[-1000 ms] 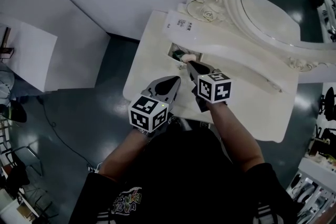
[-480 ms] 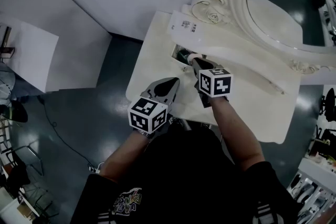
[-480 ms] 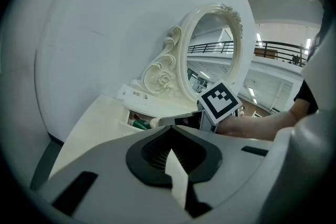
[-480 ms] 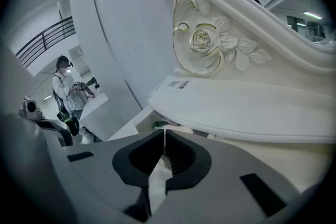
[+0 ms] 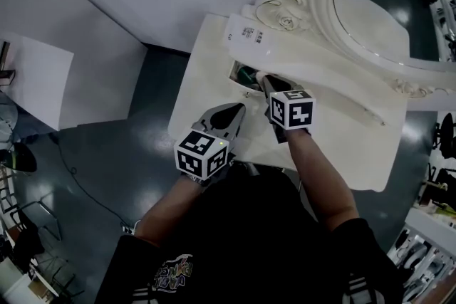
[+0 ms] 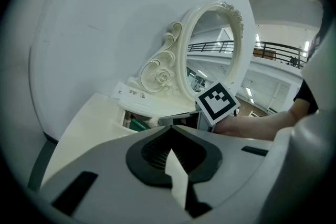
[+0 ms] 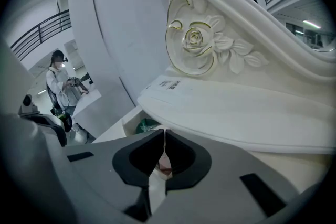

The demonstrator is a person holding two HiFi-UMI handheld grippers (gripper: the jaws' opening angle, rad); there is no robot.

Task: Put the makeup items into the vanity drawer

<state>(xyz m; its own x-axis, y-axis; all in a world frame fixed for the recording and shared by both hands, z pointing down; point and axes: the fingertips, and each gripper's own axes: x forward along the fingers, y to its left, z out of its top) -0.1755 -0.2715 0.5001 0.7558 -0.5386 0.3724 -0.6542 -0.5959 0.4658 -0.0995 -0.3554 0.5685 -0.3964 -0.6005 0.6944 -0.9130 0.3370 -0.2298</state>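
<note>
1. cream-white vanity table with a glossy top (image 5: 206,107): it carries an ornate carved oval mirror (image 5: 370,18) with a carved rose (image 7: 195,38) at the foot of its frame. a white printed card (image 5: 246,32) lies on the raised shelf.
2. open vanity drawer (image 5: 237,67): it sits in the table top below the shelf edge. a dark green makeup item (image 7: 147,124) lies inside it, towards its left part in the right gripper view.
3. right gripper (image 5: 262,79): it points down at the drawer's mouth, tips just over the opening. its jaws have just been closing and stand almost together, with only a thin slit at the tips (image 7: 164,132).
4. small pink makeup item (image 7: 164,165): it is pinched between the right gripper's fingers, showing in the hollow just behind the tips. it is above the drawer, near the green item, and whether the two touch cannot be told.
5. left gripper (image 5: 231,110): it hangs over the table's front, near the drawer and beside the right gripper. its jaws are together with nothing between them (image 6: 170,131).
</note>
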